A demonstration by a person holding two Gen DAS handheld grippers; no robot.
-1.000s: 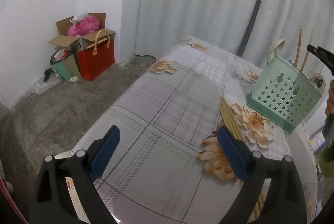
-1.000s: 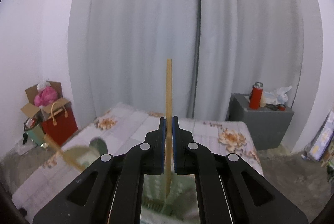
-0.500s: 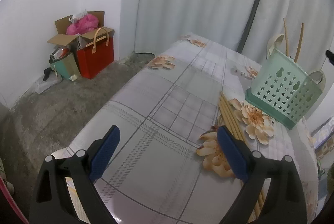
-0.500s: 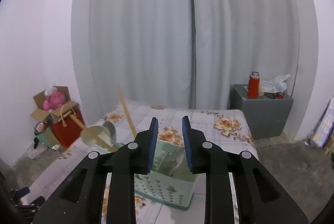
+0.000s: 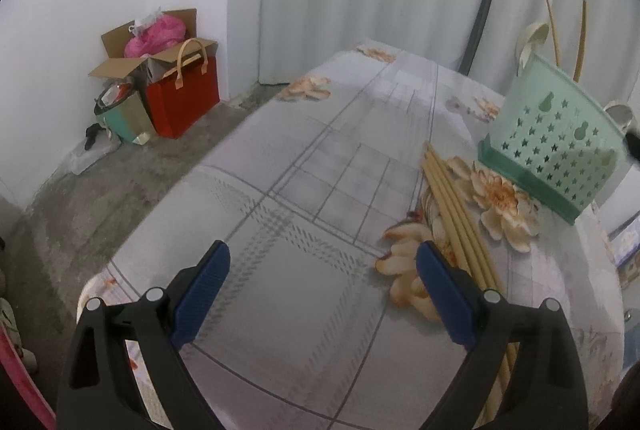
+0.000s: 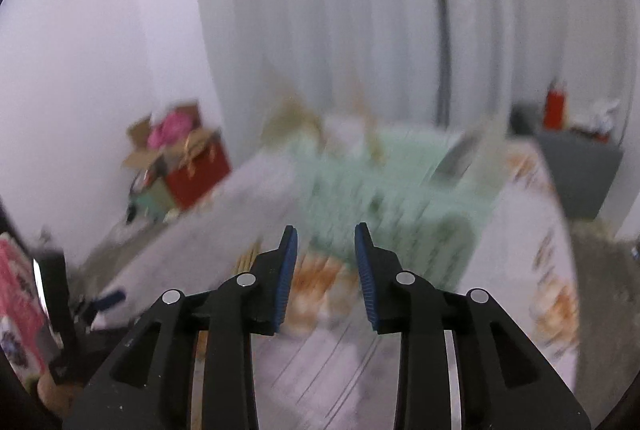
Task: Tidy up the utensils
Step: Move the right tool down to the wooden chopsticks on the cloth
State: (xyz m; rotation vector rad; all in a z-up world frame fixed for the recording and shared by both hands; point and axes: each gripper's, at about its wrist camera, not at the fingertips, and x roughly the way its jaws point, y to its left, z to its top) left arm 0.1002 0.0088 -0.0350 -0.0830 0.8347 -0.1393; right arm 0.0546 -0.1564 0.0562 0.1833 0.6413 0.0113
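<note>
**Chopstick transfer: both grippers empty, bundle still on table**

I read the scene from left to right. My left gripper (image 5: 322,286) hovers over the near part of the floral tablecloth (image 5: 304,189) with its jaws spread wide and nothing between them. Just right of it lie the loose chopsticks (image 5: 452,213), a bundle of pale sticks packed side by side, running from near the holder's base back under the right finger of that gripper. Farther right stands the mint-green utensil holder (image 5: 556,141), its wall perforated with stars; two chopsticks (image 5: 580,33) already stand in it, along with what looks like a pale spoon (image 5: 532,37).

My right gripper (image 6: 325,270) has its jaws parted and empty. Its view is heavily motion-blurred; I can make out only the green holder (image 6: 392,197) ahead.

Handling judgement: the sticks look light, stiff and smooth, so they are likely to roll or pivot in the pads. I would take one stick near its middle, from the edge of the bundle, closing squarely across it to avoid dragging its neighbours.
</note>
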